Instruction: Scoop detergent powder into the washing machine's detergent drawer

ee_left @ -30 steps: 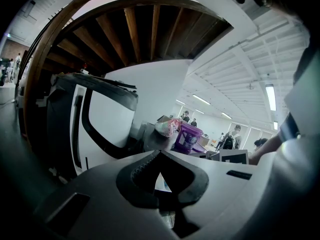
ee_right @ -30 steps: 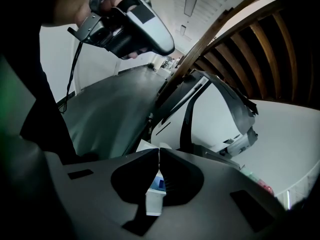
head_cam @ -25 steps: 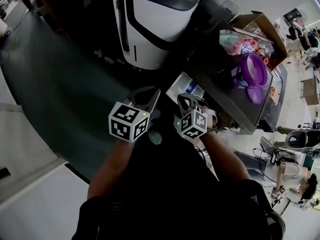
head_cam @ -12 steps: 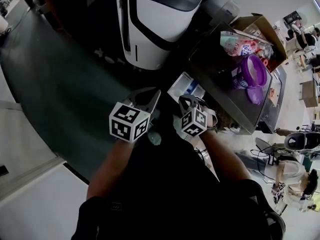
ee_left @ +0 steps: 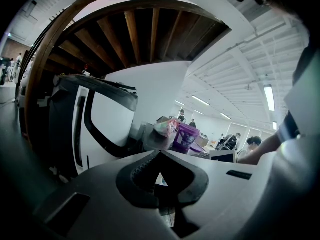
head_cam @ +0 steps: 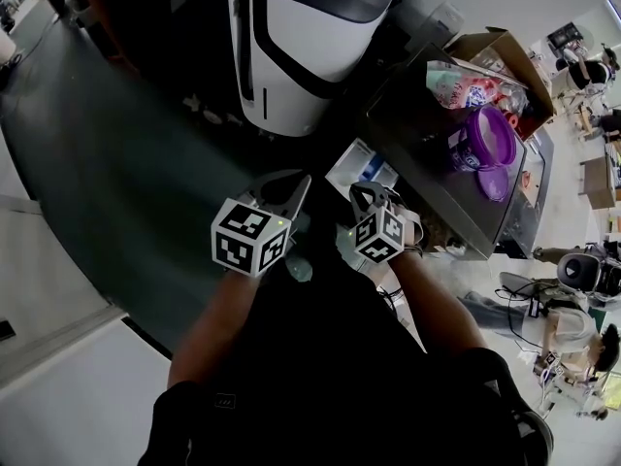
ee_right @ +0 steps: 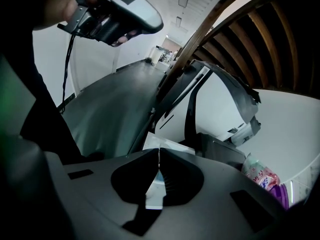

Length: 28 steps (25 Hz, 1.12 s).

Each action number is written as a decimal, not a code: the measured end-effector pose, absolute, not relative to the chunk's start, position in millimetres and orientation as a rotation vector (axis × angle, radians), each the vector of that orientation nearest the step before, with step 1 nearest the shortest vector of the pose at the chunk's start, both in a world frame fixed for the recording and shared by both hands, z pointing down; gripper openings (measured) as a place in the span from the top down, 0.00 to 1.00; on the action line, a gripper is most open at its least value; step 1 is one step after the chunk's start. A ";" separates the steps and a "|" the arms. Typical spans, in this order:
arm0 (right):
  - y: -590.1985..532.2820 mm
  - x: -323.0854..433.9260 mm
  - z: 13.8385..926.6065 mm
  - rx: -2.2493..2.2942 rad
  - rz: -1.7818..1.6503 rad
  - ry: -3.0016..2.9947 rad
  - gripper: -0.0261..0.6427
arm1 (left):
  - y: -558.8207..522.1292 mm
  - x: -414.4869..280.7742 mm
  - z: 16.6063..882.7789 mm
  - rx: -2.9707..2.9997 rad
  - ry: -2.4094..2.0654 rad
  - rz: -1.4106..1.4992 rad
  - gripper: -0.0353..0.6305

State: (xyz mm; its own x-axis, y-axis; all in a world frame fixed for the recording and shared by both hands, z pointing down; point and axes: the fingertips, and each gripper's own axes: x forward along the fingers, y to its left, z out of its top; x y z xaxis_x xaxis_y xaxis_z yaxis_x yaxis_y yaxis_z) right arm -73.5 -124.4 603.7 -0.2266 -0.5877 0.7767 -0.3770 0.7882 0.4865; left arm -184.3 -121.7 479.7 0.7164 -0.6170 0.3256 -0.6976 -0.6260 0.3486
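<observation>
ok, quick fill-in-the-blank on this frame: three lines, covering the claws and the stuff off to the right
1. The left claw and the right claw are both ___, with nothing between their jaws.
2. The tub to the right of the claws is ___ in colour.
3. Beyond the tub stands an open ___ box.

Missing words: shut; purple; cardboard

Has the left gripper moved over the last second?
No. In the head view the left gripper keeps its place just below the white machine, with its jaws shut. Only a slight camera shift shows.
</observation>
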 end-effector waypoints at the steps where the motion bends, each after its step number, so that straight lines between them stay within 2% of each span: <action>1: -125.1 -73.4 601.6 0.746 -0.230 -1.851 0.93 | -121.2 -185.1 479.0 2.469 -1.010 0.238 0.94; 17: -147.8 -65.5 558.3 0.868 -0.158 -1.983 0.93 | -125.6 -188.5 456.2 2.489 -1.092 0.234 0.94; 24: -141.4 -55.6 555.3 0.850 -0.103 -2.085 0.93 | -126.8 -160.6 442.4 2.501 -1.134 0.258 0.94; 28: -142.0 -42.1 540.3 0.895 0.051 -2.225 0.93 | -124.9 -137.6 438.6 2.493 -1.155 0.272 0.94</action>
State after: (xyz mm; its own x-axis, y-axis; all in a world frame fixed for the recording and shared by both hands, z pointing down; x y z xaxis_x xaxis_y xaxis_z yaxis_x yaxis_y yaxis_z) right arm -42.1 -142.0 540.3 -0.4947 -0.5865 0.6413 -0.6154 0.7575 0.2181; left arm -137.6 -124.9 438.6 0.6437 -0.6920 0.3269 -0.7651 -0.5907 0.2563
